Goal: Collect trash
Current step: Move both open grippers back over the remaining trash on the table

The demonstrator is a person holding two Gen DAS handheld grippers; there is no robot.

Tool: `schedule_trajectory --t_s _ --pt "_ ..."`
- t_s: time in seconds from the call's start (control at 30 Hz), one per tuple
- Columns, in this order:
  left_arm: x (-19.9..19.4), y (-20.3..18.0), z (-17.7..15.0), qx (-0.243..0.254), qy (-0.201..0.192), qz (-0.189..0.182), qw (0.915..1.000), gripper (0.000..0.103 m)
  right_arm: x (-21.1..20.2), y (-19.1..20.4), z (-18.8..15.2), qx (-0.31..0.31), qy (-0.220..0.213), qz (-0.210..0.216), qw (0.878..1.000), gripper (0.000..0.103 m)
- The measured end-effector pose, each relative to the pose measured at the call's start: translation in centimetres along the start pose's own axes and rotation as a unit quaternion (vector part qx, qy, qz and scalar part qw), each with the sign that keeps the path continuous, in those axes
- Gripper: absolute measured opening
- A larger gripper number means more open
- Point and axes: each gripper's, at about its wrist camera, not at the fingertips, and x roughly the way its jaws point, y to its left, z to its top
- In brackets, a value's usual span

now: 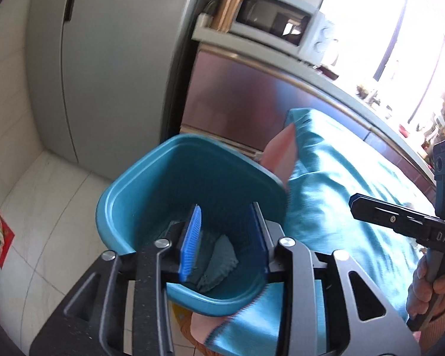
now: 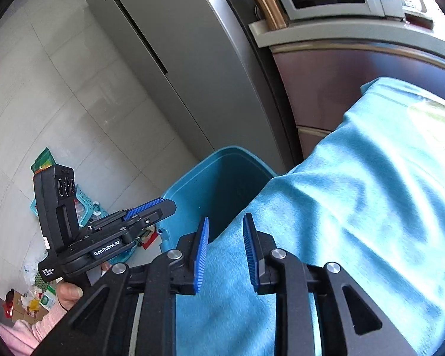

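Bin [image 1: 151, 184]: left of cloth-covered table [image 1: 341, 178], crumpled trash [image 1: 219, 258] inside (fridge [image 1: 109, 68] behind, microwave [image 1: 279, 20] far right).

Home kitchen, tall grey fridge [image 1: 103, 68], microwave [image 1: 279, 20] on counter [image 2: 356, 34], tiled floor [image 1: 50, 207]

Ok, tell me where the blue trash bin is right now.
The blue trash bin stands on the tiled floor against the table's edge, draped in a turquoise cloth, directly beneath the open left gripper, with the grey fridge behind it.
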Motion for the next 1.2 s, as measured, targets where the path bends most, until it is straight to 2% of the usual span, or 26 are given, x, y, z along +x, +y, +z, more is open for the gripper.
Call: schedule_trajectory --t_s 0.17,0.2,0.27,0.37,0.57,0.8,1.0,1.2 --pt "-2.5 -3.6 0.0 0.043 -0.032 -0.032 0.9981 0.047 -4.9 -0.7 -0.9 -0.003 -0.045 -0.004 0.999 0.024" --pt "-2.7 -4.6 -0.1 0.052 -0.036 -0.041 0.9971 0.049 -5.9 -0.9 -1.1 -0.003 -0.055 -0.008 0.998 0.027" --pt "-3.3 -6.4 -0.3 0.069 -0.040 -0.061 0.9949 0.052 -8.0 -1.3 -1.9 -0.003 -0.073 -0.018 0.997 0.032" --pt "-3.4 -9.4 -1.0 0.094 -0.034 -0.097 0.9903 0.052 -11.0 -2.5 -3.0 0.006 -0.092 -0.034 0.995 0.033" --pt "-2.4 -15.9 -2.8 0.137 -0.006 -0.158 0.9780 0.052 -16.9 -5.5 -6.2 0.030 -0.124 -0.085 0.988 0.033" --pt "-1.0 -22.7 -5.1 0.179 0.026 -0.200 0.9629 0.052 -21.5 -8.7 -10.1 0.081 -0.143 -0.147 0.975 0.033" --pt "1.4 -26.7 -5.7 0.198 0.060 -0.223 0.9525 0.052 -24.5 -11.6 -13.1 0.121 -0.163 -0.191 0.960 0.034" --pt "3.6 -29.5 -6.3 0.201 0.098 -0.235 0.9459 0.053 -26.7 -14.1 -14.9 0.150 -0.180 -0.224 0.946 0.042"
